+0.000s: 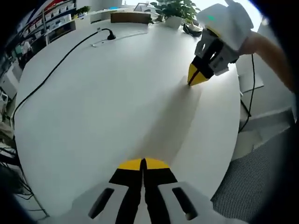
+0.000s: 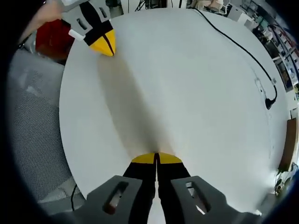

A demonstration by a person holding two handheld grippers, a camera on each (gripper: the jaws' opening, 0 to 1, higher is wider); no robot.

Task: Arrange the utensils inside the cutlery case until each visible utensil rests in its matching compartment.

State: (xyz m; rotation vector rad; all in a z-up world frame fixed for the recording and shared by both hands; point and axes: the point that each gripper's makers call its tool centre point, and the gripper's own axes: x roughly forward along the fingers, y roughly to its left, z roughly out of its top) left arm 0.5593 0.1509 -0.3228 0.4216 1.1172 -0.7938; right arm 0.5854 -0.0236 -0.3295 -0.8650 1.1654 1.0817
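My left gripper [image 1: 143, 163] rises from the bottom of the left gripper view, its yellow-tipped jaws pressed together with nothing between them, over a bare white round table [image 1: 103, 102]. The right gripper [image 1: 196, 77] comes in from the upper right of that view, held by a hand, its yellow tips together and low over the table. In the right gripper view, my right gripper [image 2: 156, 157] is shut and holds nothing, and the left gripper [image 2: 105, 45] hangs shut at the far edge of the table [image 2: 187, 84].
A black cable [image 1: 56, 70] runs across the table to a plug [image 1: 110, 35], seen as the cable [image 2: 238, 46] in the right gripper view. A potted plant [image 1: 175, 10] stands at the far edge. Grey carpet [image 2: 32, 121] and a red box [image 2: 55, 38] lie beyond the rim.
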